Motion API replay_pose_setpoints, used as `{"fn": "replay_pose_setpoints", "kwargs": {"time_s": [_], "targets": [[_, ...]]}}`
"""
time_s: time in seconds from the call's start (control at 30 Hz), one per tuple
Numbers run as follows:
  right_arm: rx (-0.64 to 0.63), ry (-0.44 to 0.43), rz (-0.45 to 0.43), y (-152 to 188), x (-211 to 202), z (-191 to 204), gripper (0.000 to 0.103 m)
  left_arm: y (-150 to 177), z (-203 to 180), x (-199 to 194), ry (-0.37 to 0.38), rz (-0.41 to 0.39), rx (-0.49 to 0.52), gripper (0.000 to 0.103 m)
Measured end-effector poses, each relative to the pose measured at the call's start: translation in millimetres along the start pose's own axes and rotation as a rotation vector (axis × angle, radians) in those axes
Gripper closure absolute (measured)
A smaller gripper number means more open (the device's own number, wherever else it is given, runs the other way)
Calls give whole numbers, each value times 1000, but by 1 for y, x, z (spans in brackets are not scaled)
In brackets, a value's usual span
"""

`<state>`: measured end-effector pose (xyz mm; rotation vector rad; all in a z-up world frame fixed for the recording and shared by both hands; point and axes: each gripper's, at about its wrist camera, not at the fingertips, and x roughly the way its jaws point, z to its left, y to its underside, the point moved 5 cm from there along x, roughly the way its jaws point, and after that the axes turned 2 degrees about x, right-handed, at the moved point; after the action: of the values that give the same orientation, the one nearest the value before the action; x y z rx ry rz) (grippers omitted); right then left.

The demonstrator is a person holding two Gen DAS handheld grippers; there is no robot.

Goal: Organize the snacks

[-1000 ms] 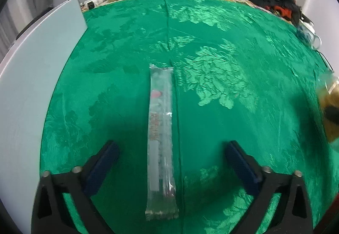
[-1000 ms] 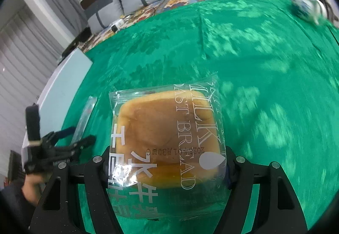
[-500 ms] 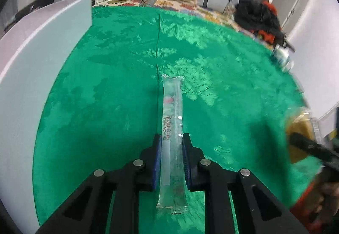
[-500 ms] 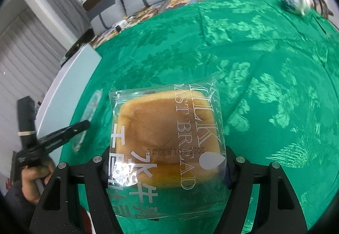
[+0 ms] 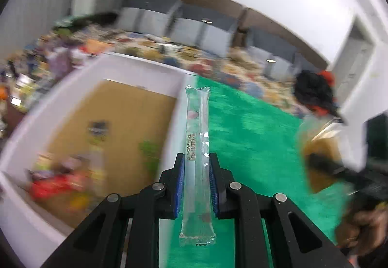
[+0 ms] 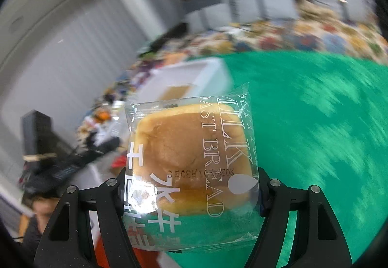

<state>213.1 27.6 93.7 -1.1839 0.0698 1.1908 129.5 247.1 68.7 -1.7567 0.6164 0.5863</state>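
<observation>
My left gripper (image 5: 197, 171) is shut on a long clear stick packet (image 5: 197, 137) and holds it in the air over the right wall of a white box (image 5: 135, 66) with a brown floor. Several blurred snack packs (image 5: 60, 180) lie in the box's near corner. My right gripper (image 6: 191, 195) is shut on a milk bread pack (image 6: 191, 156) in clear wrap, held above the green cloth (image 6: 315, 122). The bread pack also shows blurred at the right of the left wrist view (image 5: 320, 151). The white box shows far off in the right wrist view (image 6: 194, 76).
The green cloth (image 5: 254, 134) covers the table to the right of the box. A floral bed with grey pillows (image 5: 194, 32) lies behind. A black and red bundle (image 5: 315, 90) sits at the far right. Clutter (image 6: 101, 117) lies left of the box.
My left gripper closed on the stick packet, lifted it off the cloth and swung left to the white box. My right gripper, still holding the bread, also swung left toward the box.
</observation>
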Motion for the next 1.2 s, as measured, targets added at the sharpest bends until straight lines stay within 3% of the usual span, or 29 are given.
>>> {"fn": "replay_pose_setpoints", "kwargs": {"time_s": [0.2,0.27,0.33,0.43,0.63,0.77,0.83,0.93,1.1,1.2], "targets": [[-163,-65,40,-38,78,100,27,-1,104,5,-185,22,-62,84],[-190,-67,76,-38,112,123,19,4,129,6,-239,31,-81,69],[-195,-44,119,-33,144,135,17,12,144,3,-264,29,-94,35],[-204,-22,115,-29,157,138,17,22,156,-11,-302,-5,-83,19],[-233,28,102,-33,147,138,17,33,157,-15,-354,7,-77,12],[-240,72,92,-33,139,130,17,31,142,-24,-469,15,-24,12],[-250,91,90,-30,136,127,17,29,133,-33,-535,8,5,4],[-265,131,93,-20,132,122,17,25,123,-50,-608,-46,41,2],[-263,168,122,-7,129,116,17,28,119,-64,-506,-61,-35,1],[-262,161,128,-2,124,120,17,30,120,-67,-500,-67,-56,1]]}}
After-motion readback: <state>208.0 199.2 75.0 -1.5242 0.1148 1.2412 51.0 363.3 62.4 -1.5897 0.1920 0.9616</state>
